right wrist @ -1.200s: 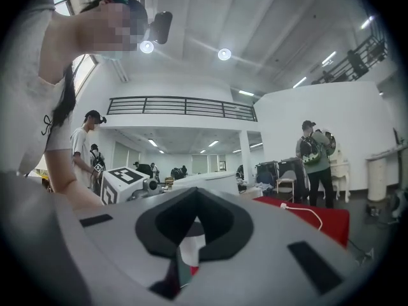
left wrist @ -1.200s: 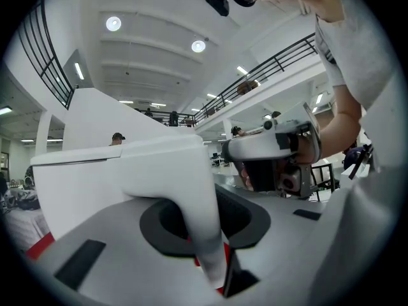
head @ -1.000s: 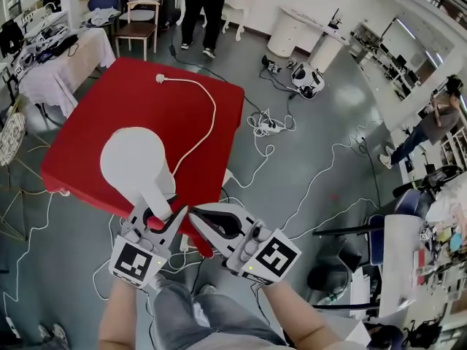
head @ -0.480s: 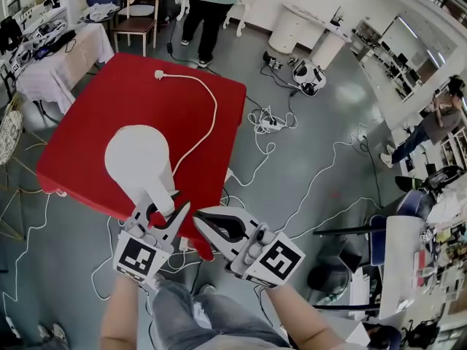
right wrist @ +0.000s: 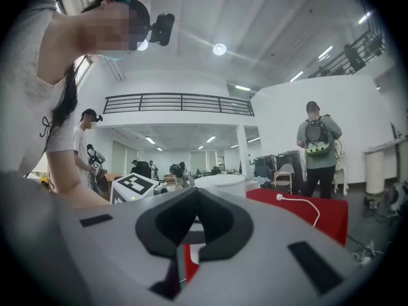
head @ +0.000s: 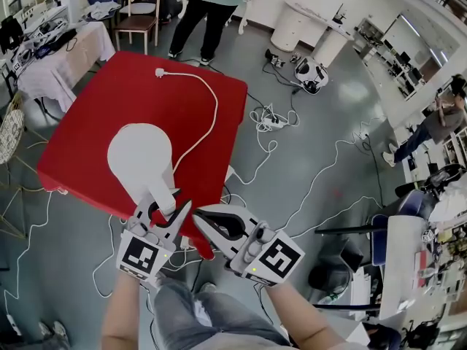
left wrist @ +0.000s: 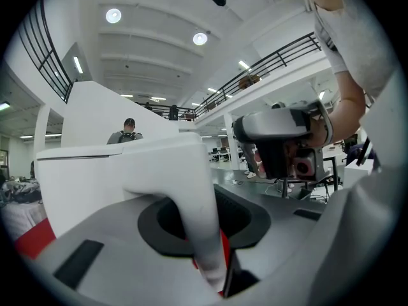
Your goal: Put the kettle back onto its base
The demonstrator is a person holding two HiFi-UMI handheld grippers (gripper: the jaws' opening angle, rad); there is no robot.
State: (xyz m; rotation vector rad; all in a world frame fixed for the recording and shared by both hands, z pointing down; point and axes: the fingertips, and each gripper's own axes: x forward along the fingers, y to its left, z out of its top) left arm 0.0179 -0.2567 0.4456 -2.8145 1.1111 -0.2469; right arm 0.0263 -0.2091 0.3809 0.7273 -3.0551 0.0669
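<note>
loads of bare red surface (head: 87,122) left of the white kettle (head: 140,155), only a white power cord (head: 216,115) crosses its right side

Near end of white cord (head: 216,108) out of sight beneath kettle (head: 140,155)

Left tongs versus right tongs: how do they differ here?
The left tongs grip the white kettle by its handle; the right tongs hold nothing. The left tongs' jaws stand apart around that handle; the right tongs' jaws meet. Both hover at the red table, each bearing a marker cube.
</note>
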